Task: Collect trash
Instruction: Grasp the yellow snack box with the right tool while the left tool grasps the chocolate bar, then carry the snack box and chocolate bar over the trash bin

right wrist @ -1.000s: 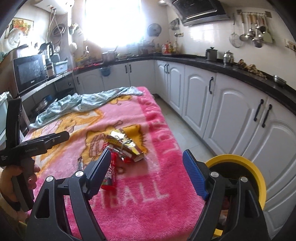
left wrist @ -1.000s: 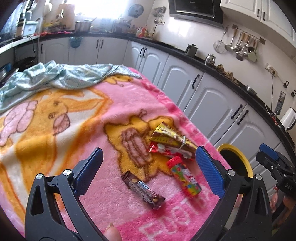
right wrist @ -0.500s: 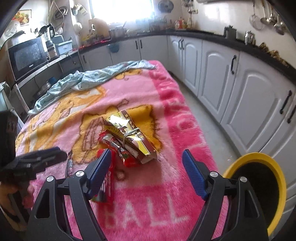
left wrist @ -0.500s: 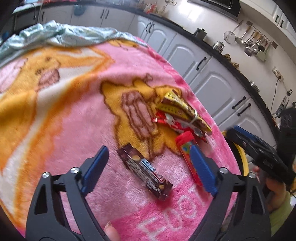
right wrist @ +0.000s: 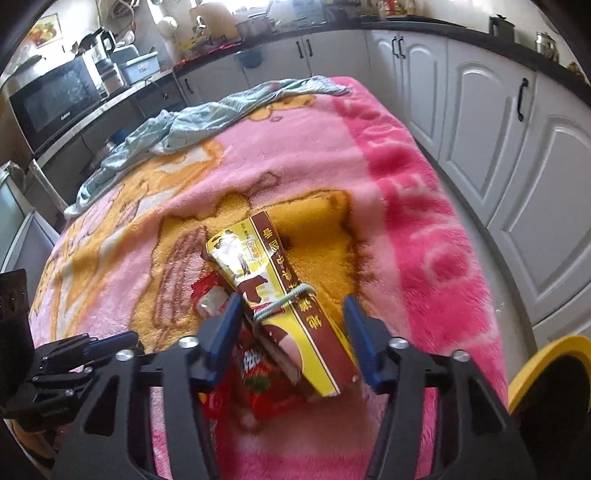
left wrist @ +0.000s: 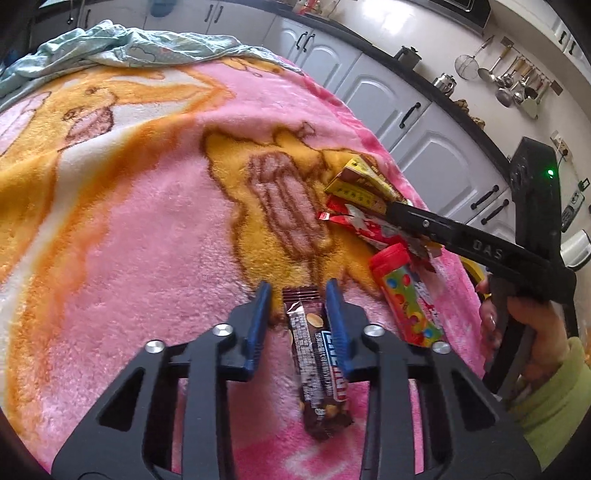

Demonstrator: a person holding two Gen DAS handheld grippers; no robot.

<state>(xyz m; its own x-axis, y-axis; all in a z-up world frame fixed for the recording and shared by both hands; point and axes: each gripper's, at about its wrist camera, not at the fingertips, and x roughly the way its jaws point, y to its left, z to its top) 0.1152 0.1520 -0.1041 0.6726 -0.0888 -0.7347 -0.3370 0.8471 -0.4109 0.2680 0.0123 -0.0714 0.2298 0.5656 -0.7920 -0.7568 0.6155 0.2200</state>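
room: kitchen | white cabinets (right wrist: 476, 122) | black countertop (right wrist: 424, 26) | microwave (right wrist: 55, 98) | hanging utensils (left wrist: 513, 86) | bright daylight

Chocolate bar (left wrist: 317, 365) on blanket (left wrist: 147, 221) between left tool (left wrist: 298, 295) fingers; candy tube (left wrist: 404, 295) just right of it; carton (right wrist: 280, 306) atop wrapper (right wrist: 258, 384), between right tool (right wrist: 291, 314) fingers; bin (right wrist: 546, 358) beyond blanket's right edge; crumpled cloth (right wrist: 207, 122) at far end.

Items counted:
- chocolate bar wrapper (left wrist: 317, 365): one, lower centre of the left wrist view
- candy tube (left wrist: 404, 295) with red cap: one
- yellow-and-brown carton (right wrist: 280, 306): one
- red snack packet (left wrist: 364, 225): one
- pink blanket (left wrist: 147, 221) on the surface: one
- pale blue cloth (right wrist: 207, 122): one, upper left
- yellow-rimmed bin (right wrist: 546, 354): one
- tongs: two, left tongs (left wrist: 297, 299) and right tongs (right wrist: 293, 314)
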